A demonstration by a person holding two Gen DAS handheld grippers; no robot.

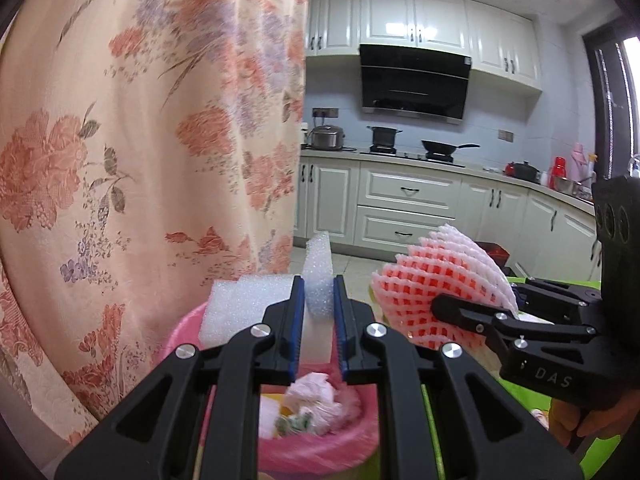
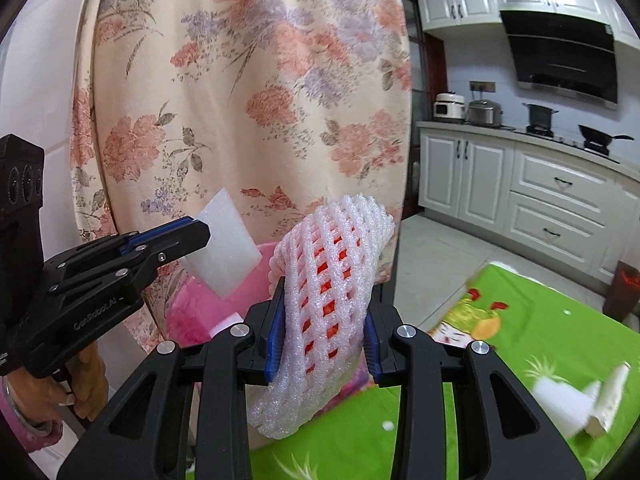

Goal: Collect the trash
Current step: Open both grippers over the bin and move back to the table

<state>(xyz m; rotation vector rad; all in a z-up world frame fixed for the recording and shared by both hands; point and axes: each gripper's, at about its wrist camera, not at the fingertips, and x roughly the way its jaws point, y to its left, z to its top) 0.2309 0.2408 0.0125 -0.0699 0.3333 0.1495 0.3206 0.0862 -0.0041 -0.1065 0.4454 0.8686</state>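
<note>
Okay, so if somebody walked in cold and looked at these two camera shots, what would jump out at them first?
Probably the white foam fruit net with red showing through its mesh, pinched in the right gripper in the middle of the right wrist view. Next, the white foam sheet clamped in the left gripper, above the pink-lined trash bin. The big floral curtain fills the left behind them.

A tabletop covered in a bright green cloth [image 2: 560, 320] printed with cartoon figures and grass fills the lower right of the right wrist view. On it, near the right edge, lie blurred white foam scraps [image 2: 576, 396], touching one another. In the left wrist view only a thin strip of the same green cloth [image 1: 520, 400] shows. Beyond the tabletop lies a pale tiled kitchen floor [image 2: 436, 252].
</note>
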